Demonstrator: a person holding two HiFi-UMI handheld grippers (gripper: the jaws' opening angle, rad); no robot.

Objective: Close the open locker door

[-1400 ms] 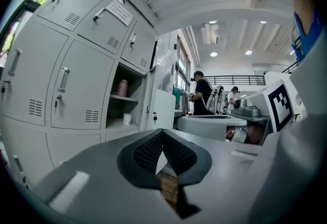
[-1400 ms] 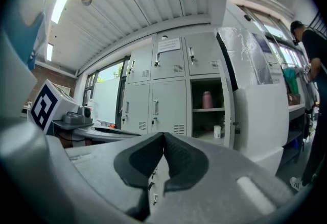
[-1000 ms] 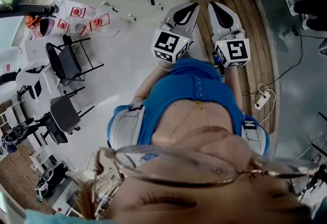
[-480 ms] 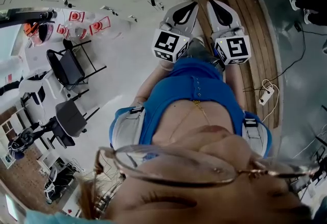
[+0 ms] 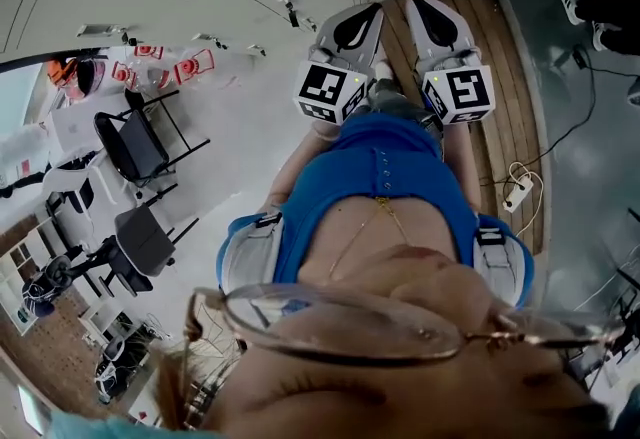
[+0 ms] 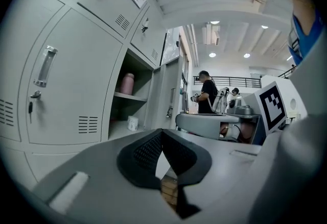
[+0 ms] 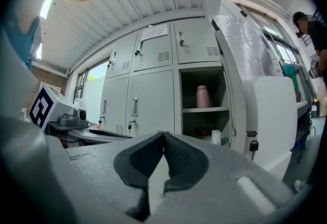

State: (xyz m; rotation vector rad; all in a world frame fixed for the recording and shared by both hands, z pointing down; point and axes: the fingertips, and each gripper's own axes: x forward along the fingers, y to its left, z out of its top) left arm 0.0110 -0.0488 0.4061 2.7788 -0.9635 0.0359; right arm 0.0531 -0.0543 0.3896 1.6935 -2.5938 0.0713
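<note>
Left gripper (image 6: pixel 162 133): jaws pressed together, nothing between them, pointing toward the lockers.
Right gripper (image 7: pixel 163 136): jaws fully closed, empty.
Locker door (image 7: pixel 238 116): open, swung out from the right edge of its compartment, well apart from both grippers.
Upper shelf (image 7: pixel 202 109): a pink bottle (image 7: pixel 203 96) stands upright near the middle.
Lower shelf: a small white container (image 7: pixel 216 137), seemingly toward the right edge.
Neighbouring lockers (image 7: pixel 148 103): shut.
</note>
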